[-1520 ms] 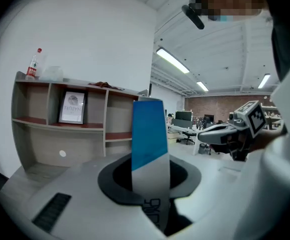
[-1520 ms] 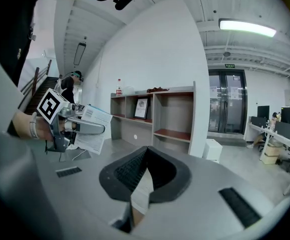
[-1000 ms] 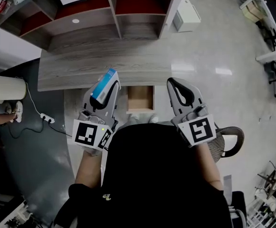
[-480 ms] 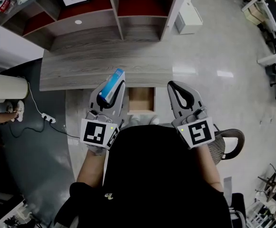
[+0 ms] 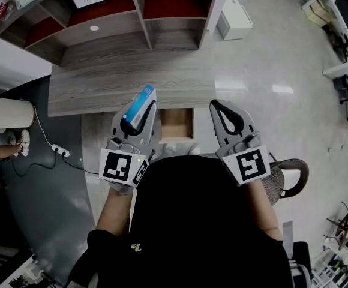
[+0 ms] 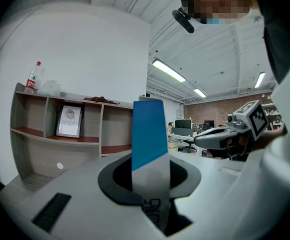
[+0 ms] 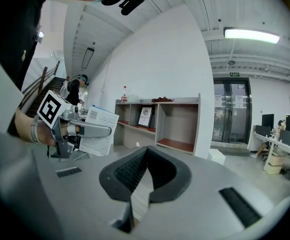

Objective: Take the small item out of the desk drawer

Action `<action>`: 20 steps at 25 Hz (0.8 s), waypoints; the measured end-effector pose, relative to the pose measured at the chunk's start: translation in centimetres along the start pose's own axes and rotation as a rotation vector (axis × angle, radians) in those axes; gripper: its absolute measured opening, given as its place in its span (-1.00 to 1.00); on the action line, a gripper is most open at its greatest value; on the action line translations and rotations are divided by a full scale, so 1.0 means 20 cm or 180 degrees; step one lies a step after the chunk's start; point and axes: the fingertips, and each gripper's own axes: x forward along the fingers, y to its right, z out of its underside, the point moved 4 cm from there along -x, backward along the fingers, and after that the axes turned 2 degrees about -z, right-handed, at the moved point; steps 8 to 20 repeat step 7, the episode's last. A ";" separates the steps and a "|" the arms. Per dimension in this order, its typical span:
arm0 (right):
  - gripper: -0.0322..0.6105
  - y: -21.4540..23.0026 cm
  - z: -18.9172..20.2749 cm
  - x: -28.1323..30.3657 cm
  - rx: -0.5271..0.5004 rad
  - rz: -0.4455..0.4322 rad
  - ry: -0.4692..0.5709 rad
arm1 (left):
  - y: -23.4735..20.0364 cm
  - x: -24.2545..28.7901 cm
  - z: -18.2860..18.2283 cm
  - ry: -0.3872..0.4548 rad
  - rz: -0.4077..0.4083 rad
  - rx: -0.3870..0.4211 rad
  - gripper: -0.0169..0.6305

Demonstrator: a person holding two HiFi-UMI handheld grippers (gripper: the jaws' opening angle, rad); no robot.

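Left gripper pinching blue-white box, hovering at desk front edge, beside open drawer. Right gripper idling, jaws closed, empty. Advising: gripping firmly, carrying box clear of drawer.

Presenting as open-plan office: wood-grain desk, cubby shelving, monitor workstations, ceiling strip lights, glass doors.

Grey wood desk, shelf unit seemingly atop
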 end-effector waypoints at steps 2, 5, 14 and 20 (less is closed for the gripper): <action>-0.91 0.00 0.00 0.00 -0.0007 0.0007 -0.0011 | 0.00 0.00 0.00 -0.0006 0.0017 0.0003 -0.69; -0.91 0.00 0.01 -0.01 -0.0025 0.0011 -0.0023 | 0.00 0.00 0.00 -0.0012 0.0017 0.0004 -0.69; -0.91 0.00 0.01 -0.01 -0.0032 0.0017 -0.0022 | 0.00 0.00 0.00 -0.0016 0.0012 -0.0001 -0.69; -0.91 0.00 0.01 -0.01 -0.0032 0.0017 -0.0022 | 0.00 0.00 0.00 -0.0016 0.0012 -0.0001 -0.69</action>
